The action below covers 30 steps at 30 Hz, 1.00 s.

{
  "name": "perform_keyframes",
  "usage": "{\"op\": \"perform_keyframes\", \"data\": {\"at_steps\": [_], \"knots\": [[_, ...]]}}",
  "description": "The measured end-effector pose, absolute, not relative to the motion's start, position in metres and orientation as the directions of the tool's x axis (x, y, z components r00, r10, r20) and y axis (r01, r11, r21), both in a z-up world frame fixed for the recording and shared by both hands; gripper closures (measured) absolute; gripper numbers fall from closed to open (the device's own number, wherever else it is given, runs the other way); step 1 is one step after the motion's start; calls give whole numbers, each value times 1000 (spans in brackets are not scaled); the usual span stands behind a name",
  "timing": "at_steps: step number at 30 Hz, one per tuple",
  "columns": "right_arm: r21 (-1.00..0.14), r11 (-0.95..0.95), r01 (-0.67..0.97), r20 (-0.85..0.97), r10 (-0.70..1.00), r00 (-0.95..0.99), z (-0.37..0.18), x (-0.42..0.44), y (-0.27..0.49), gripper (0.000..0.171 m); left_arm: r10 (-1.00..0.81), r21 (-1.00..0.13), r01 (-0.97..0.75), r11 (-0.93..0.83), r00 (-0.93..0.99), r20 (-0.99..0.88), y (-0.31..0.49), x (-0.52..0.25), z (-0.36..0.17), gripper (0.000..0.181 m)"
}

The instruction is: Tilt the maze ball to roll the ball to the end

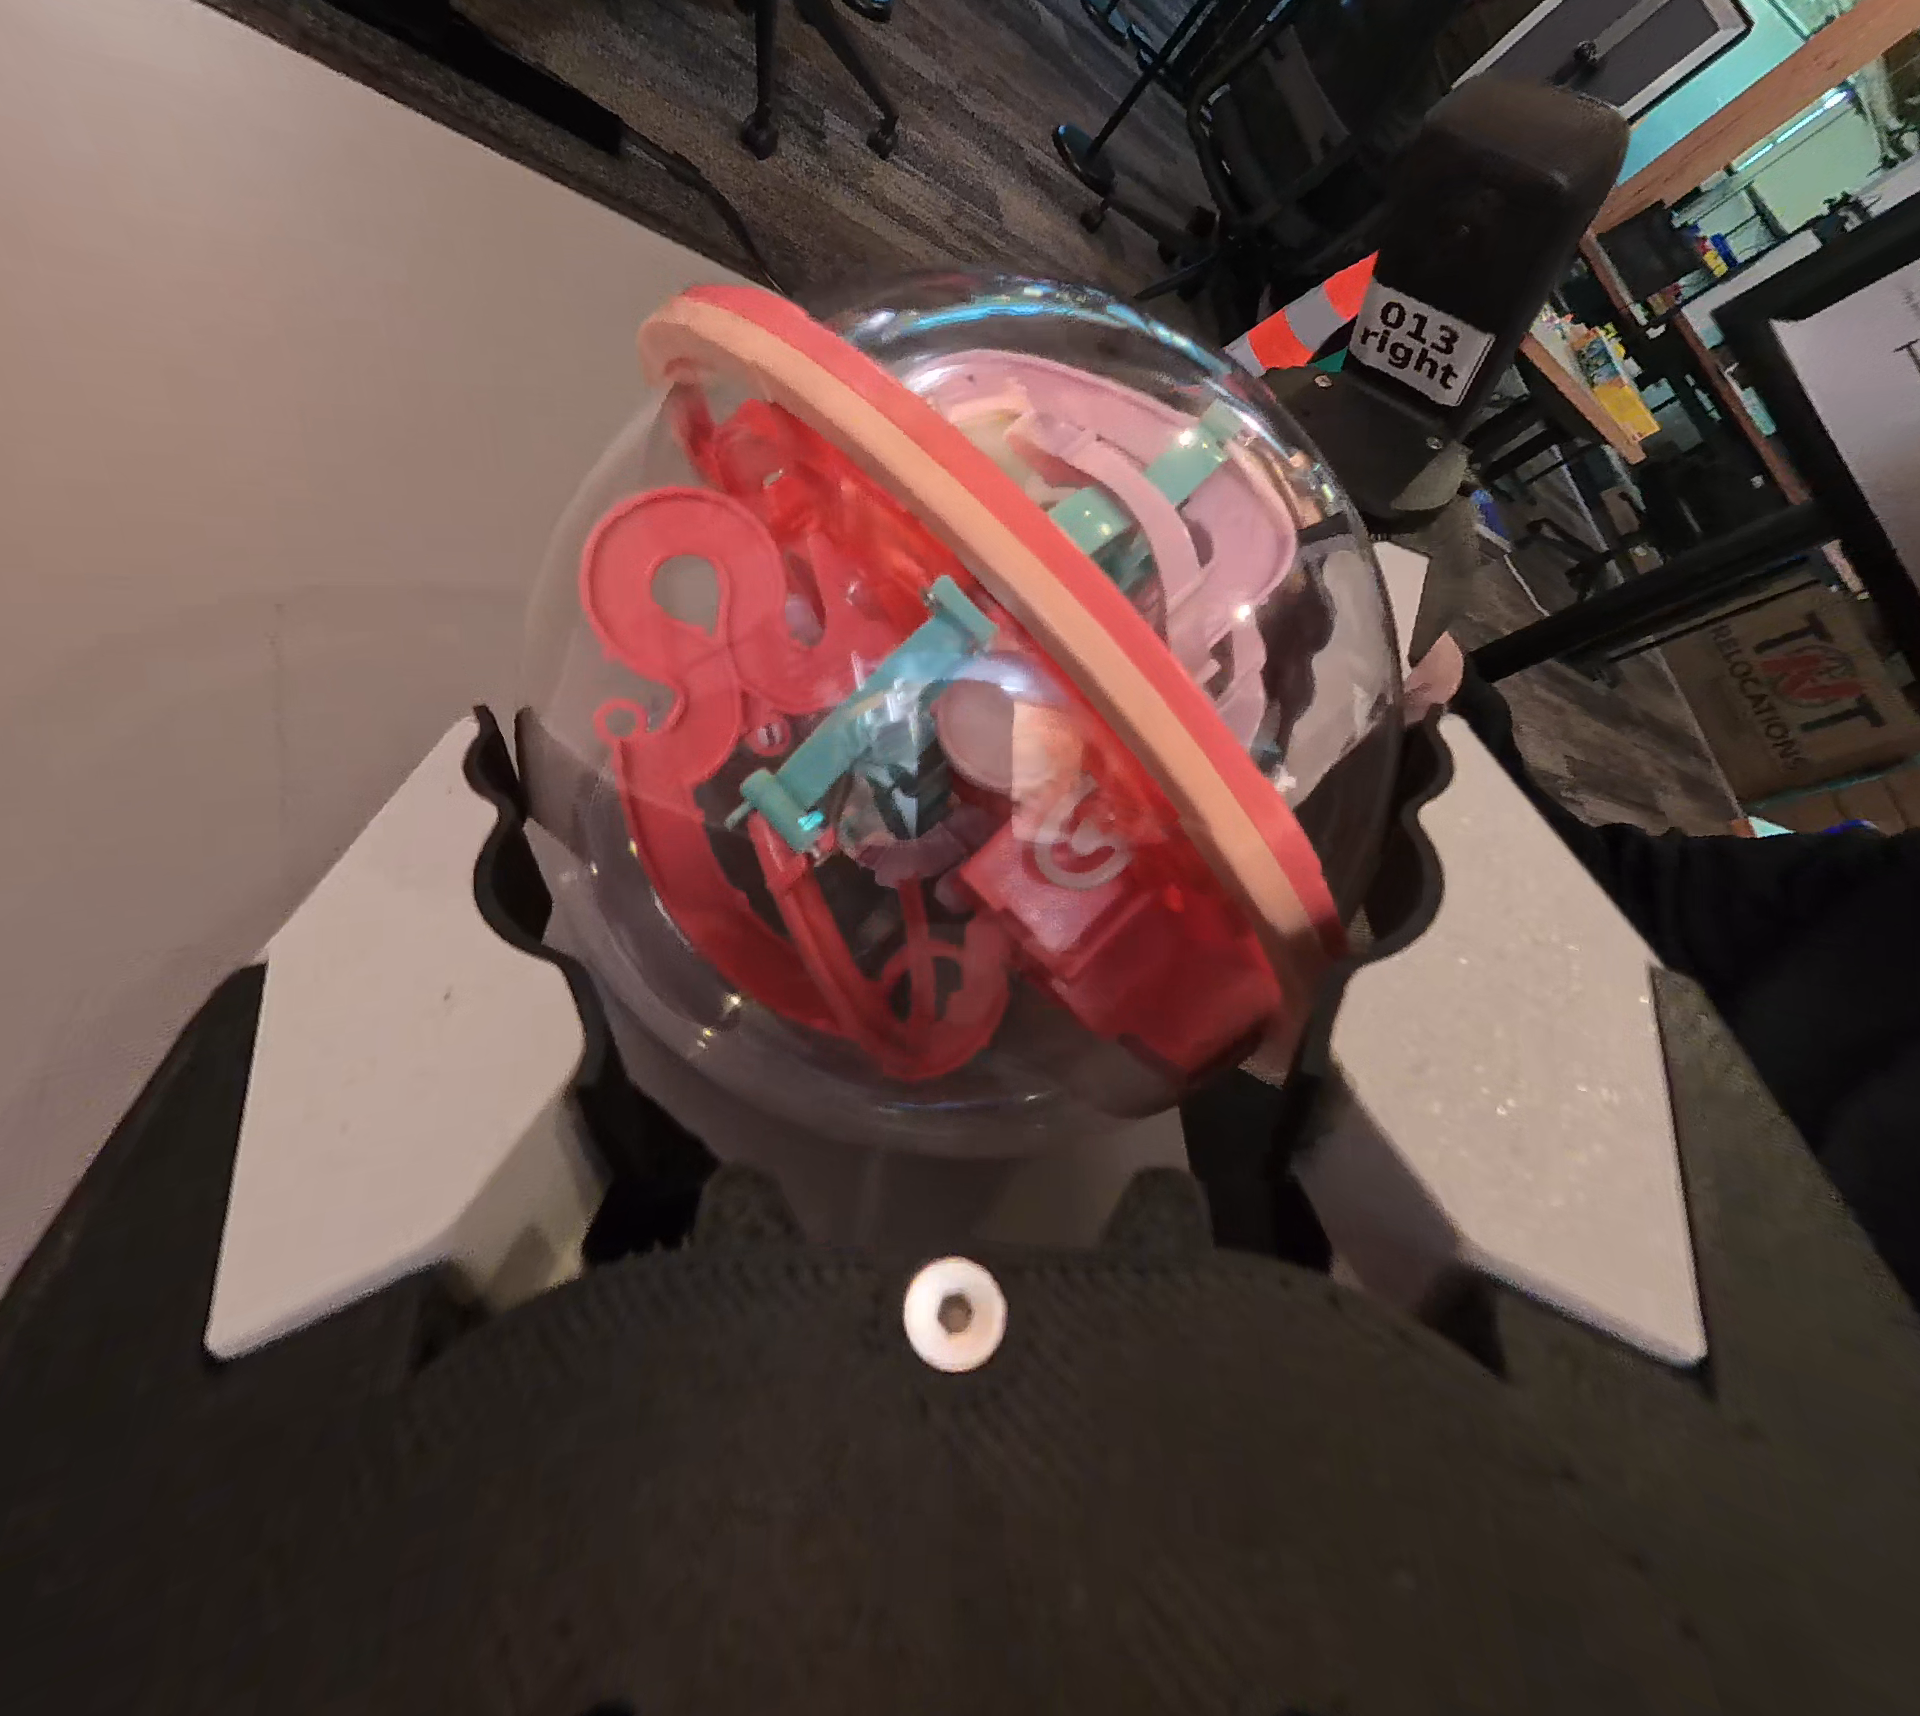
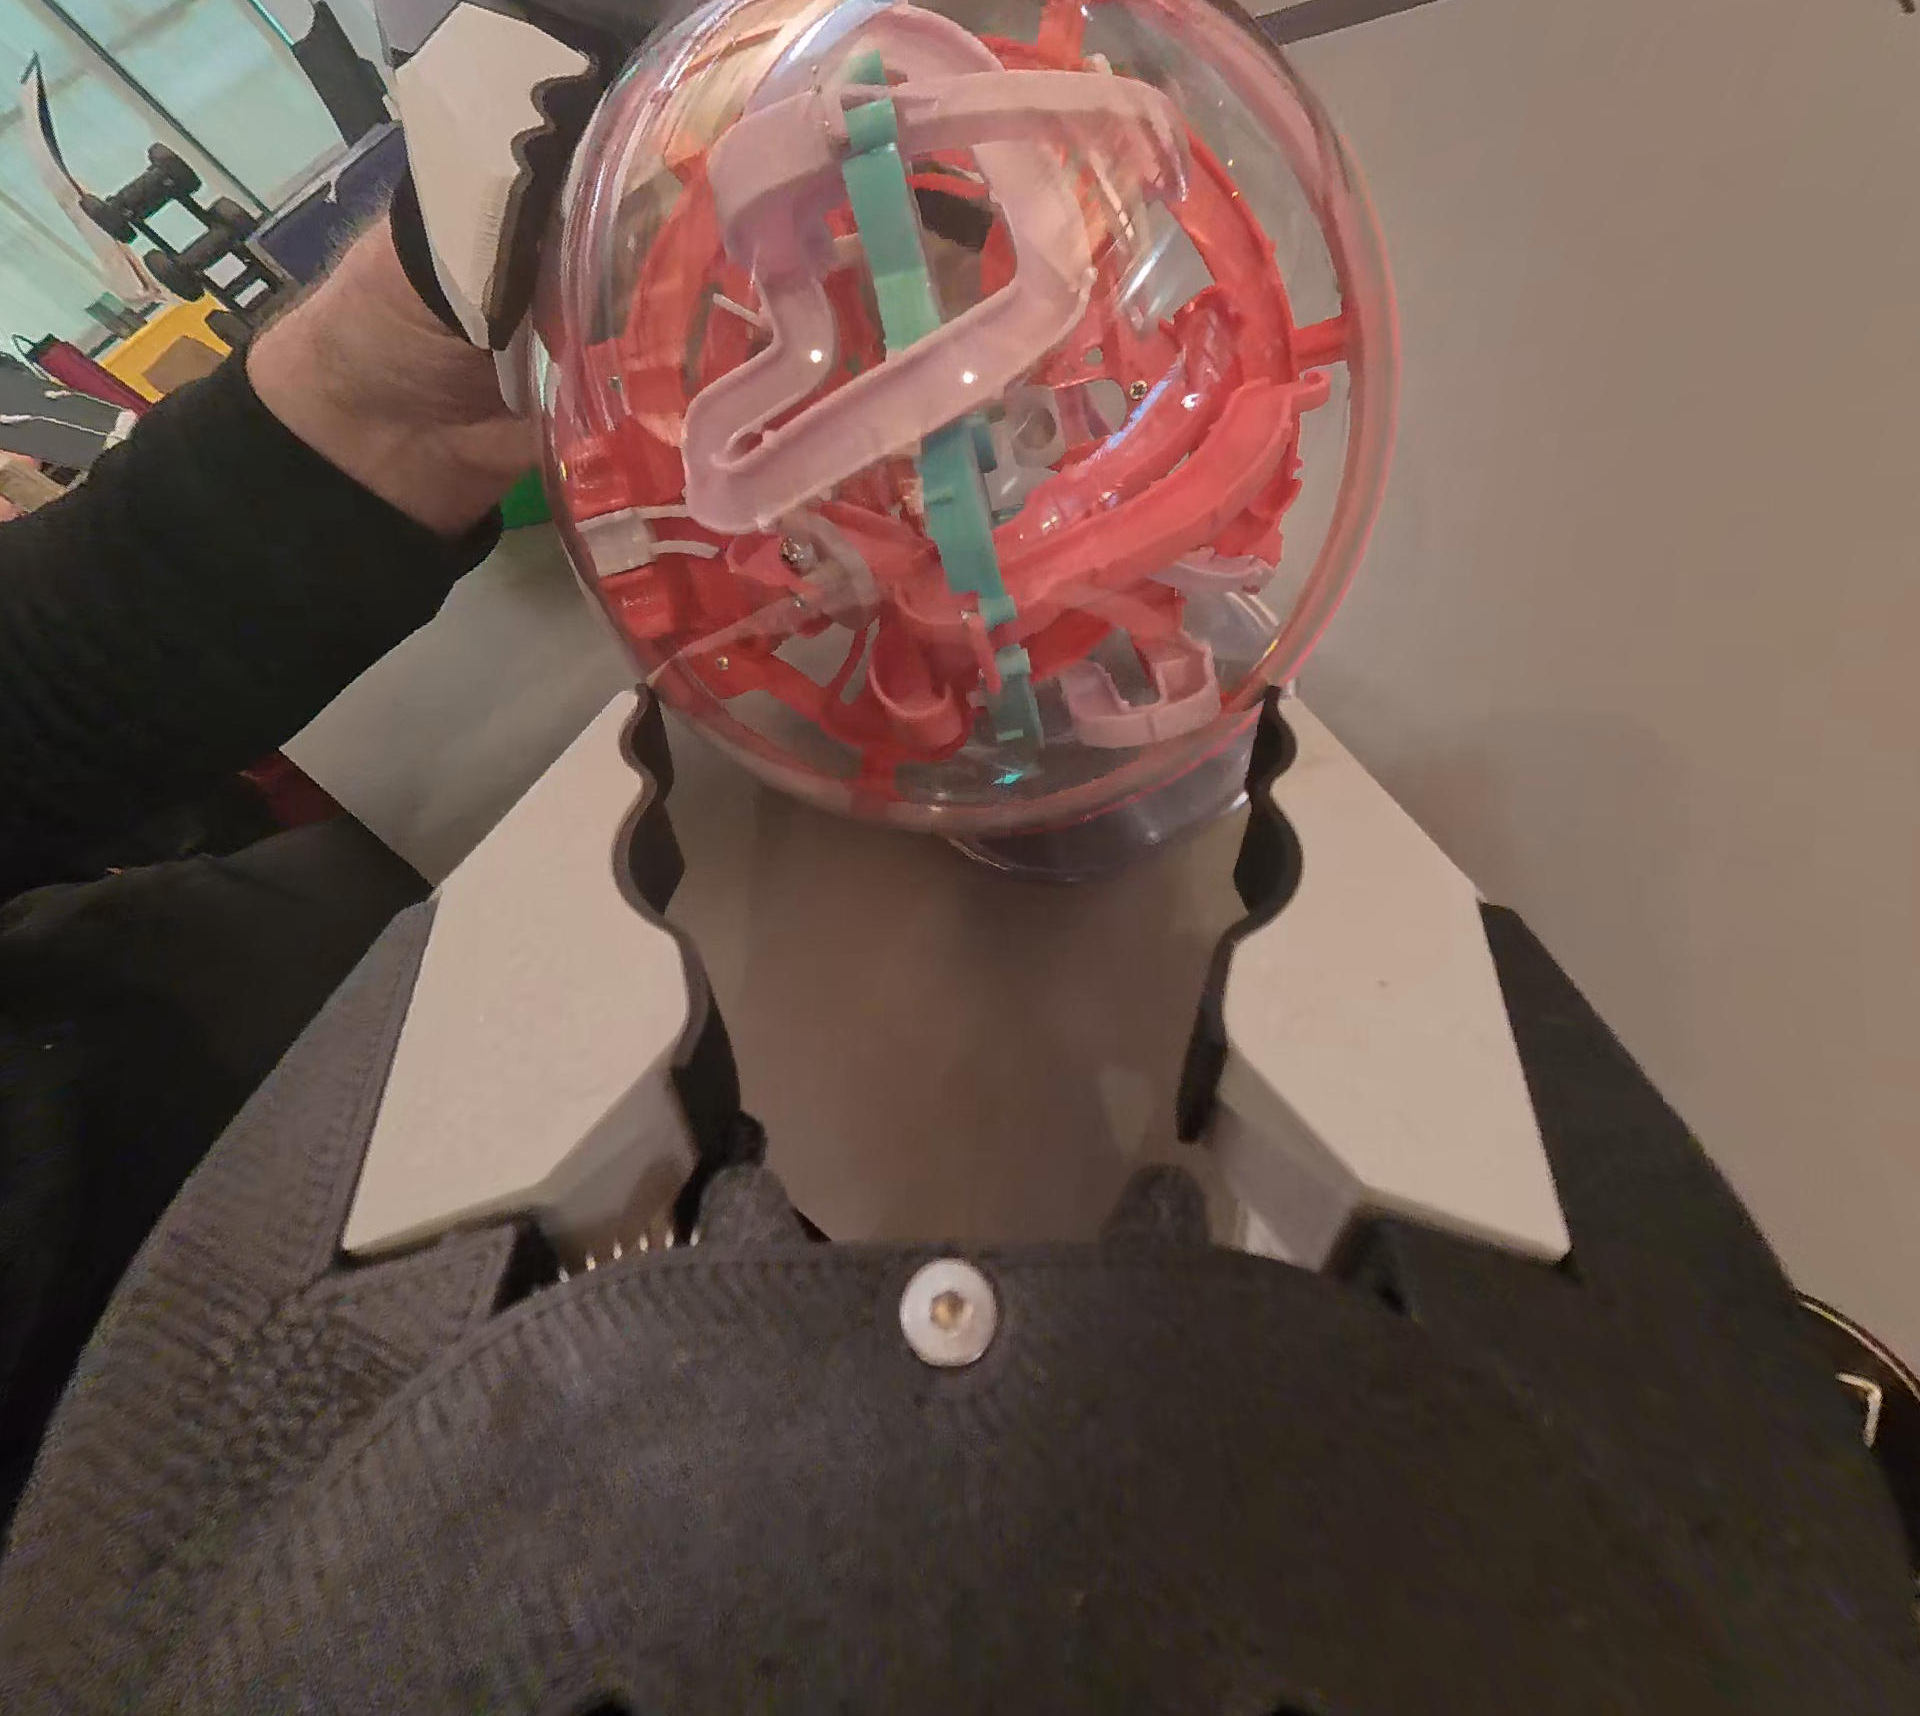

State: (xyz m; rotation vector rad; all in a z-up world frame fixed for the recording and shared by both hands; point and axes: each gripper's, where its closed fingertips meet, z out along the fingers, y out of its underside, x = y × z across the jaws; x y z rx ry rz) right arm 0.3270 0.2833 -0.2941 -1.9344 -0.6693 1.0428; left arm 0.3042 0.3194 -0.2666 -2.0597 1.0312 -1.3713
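Maze ball [image 1: 956,690]: one, a clear globe with red, pink and teal tracks inside and a red-and-cream band running slantwise round its middle. Left wrist view: sits deep between the two wavy-edged fingers [image 1: 509,845] of the left claw [image 1: 961,793], gripped on both flanks, jaws spread wide round it, lifted off the white table [image 1: 260,440]. Beyond the globe, at its far right, one more claw [image 1: 1455,378], black with a white label; its grip not readable from this side. Past the table edge, office chairs [image 1: 821,4] on a dark floor and one cardboard box [image 1: 1808,710].

Right wrist view: one globe [image 2: 961,357] again, held up ahead of the right claw [image 2: 961,710], whose two fingertips [image 2: 649,731] touch only the lower curve, jaws wide, pinching it lightly at the very tips. Left claw [image 2: 520,139] pressed on the globe's upper left, carried by one hand [image 2: 384,399] in a black sleeve. Small metal ball inside not clearly made out. White wall panel [image 2: 1662,316] behind, to the right.
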Motion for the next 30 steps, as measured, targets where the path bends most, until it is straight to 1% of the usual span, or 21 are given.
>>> {"op": "perform_keyframes", "data": {"at_steps": [15, 30], "knots": [[-825, -562, 66, -463, 738, 491, -291, 330, 286, 62, -731, -656, -326, -681, 243, 638, 321, 305, -269, 24], [-779, -612, 136, -496, 735, 463, -286, 334, 279, 63, -657, -566, -352, -745, 244, 713, 311, 304, -273, 24]]}}
